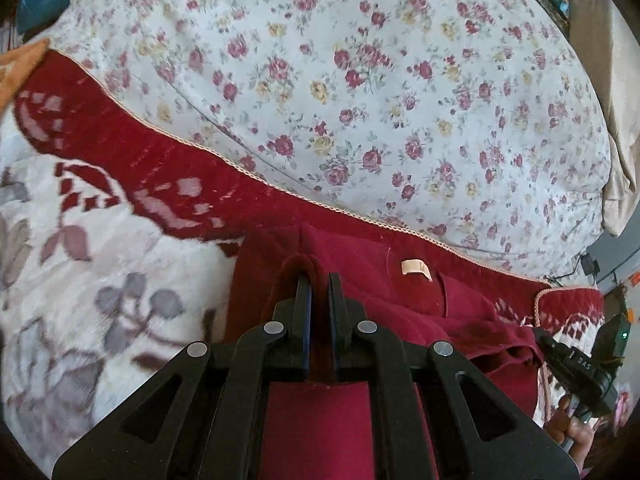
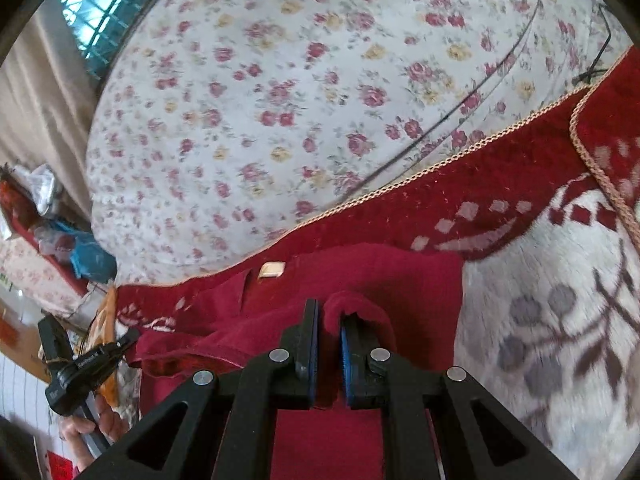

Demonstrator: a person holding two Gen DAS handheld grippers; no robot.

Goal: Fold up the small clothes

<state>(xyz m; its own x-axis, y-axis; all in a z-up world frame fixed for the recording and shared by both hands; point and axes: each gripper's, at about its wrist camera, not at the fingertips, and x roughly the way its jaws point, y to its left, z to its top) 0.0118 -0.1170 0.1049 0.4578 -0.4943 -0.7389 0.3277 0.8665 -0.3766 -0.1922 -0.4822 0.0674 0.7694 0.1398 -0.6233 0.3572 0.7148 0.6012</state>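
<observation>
- The dark red garment [image 1: 400, 292] lies just ahead of and under both sets of jaws, with a pale label [image 1: 416, 269] showing a little beyond the tips.
- The left gripper [image 1: 320, 280] has its jaws drawn close together on a raised hem of the garment, the cloth humped over one tip; the right gripper [image 2: 329, 312] pinches a similar ridge of cloth between its blue pads.
- As I read it, the fold is under way: one edge is lifted at both ends and looks about to be carried across, while the far part beyond the jaws is rumpled, so smoothing and further folds remain.
- Beneath the garment is a red and white plush blanket [image 1: 100, 240] with a braided edge.
- Further ahead of the jaws spreads a rose-print bedsheet [image 1: 360, 80], with a beige curtain [image 2: 40, 92] and a barred window [image 2: 100, 12] beyond.
</observation>
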